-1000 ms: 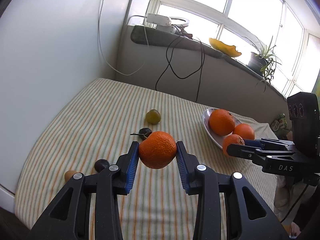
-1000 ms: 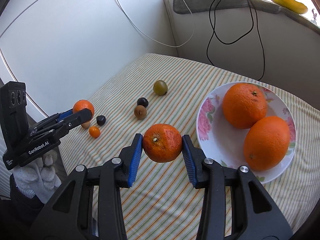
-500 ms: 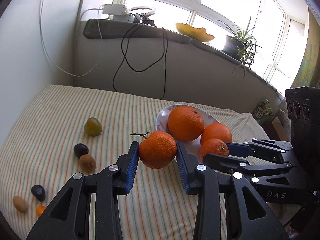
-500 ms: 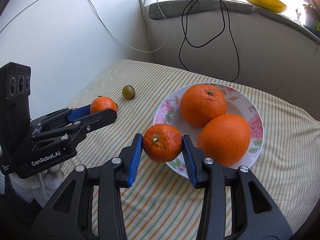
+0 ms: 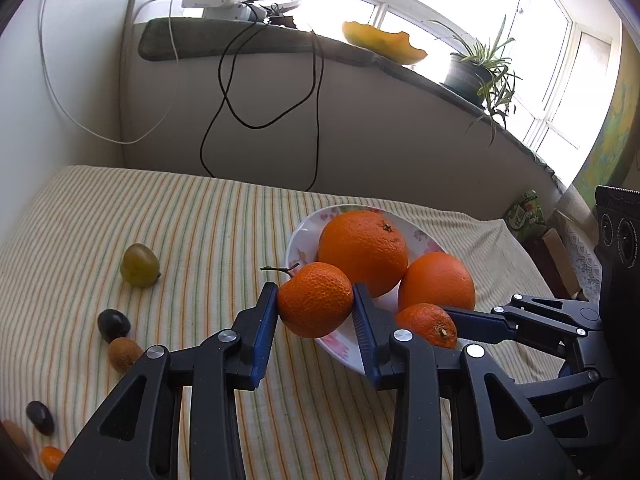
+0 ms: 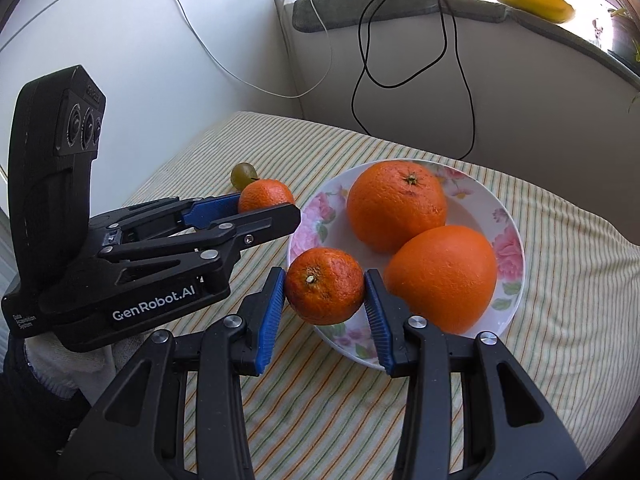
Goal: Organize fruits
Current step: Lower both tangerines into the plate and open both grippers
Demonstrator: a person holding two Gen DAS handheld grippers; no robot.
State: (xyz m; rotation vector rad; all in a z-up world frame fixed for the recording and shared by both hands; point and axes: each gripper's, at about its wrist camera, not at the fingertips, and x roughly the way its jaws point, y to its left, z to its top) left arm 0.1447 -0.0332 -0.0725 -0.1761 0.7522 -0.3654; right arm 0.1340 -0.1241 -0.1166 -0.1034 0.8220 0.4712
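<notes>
Left tool [image 5: 315, 303] clenched on a stemmed tangerine [image 5: 314, 305], right tool [image 6: 325, 289] gripping a darker tangerine [image 6: 324, 286], both over the floral plate's [image 6: 510, 248] rim, two oranges [image 6: 395, 205] inside

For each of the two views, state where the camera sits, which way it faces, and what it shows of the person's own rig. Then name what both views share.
Left wrist: sits on the left gripper, looking down over its mandarin toward the windowsill; the right gripper enters at right.
Right wrist: sits on the right gripper, looking down at its darker mandarin; the left gripper enters at left.
Shared: the floral plate, two big oranges, both mandarins, a green fruit.
</notes>
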